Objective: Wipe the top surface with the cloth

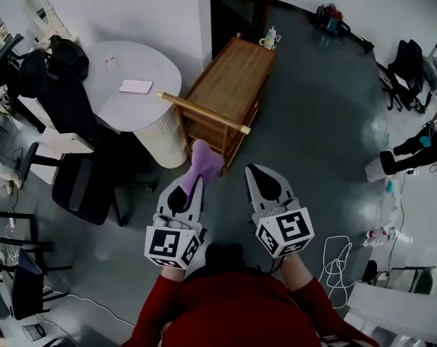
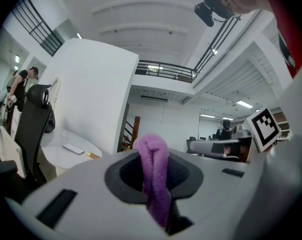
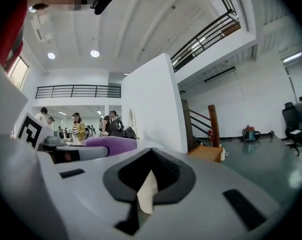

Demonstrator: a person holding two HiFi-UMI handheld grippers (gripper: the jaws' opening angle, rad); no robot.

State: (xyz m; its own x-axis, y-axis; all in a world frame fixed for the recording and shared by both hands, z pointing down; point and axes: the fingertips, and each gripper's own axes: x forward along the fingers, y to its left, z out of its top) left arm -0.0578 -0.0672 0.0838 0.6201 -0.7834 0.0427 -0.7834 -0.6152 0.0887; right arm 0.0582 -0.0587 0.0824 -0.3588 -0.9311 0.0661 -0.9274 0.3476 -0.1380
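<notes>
A purple cloth (image 1: 202, 161) sticks out of my left gripper (image 1: 197, 179), which is shut on it just short of the wooden cart's near end. In the left gripper view the cloth (image 2: 153, 166) stands folded between the dark pads (image 2: 183, 176). The cart's flat wooden top (image 1: 231, 78) lies ahead, with a round wooden handle bar (image 1: 204, 114) across its near end. To the right of the left one, my right gripper (image 1: 256, 173) is held level with it, jaws together and nothing between them. In the right gripper view only a thin slit shows between its pads (image 3: 163, 171), and the cart top (image 3: 207, 153) is ahead to the right.
A round white table (image 1: 150, 63) on a ribbed base, with a phone (image 1: 135, 87) on it, stands left of the cart. Black office chairs (image 1: 81, 186) stand at the left. A small cup (image 1: 269, 40) sits at the cart's far end. White cables (image 1: 338, 259) lie on the grey floor at right.
</notes>
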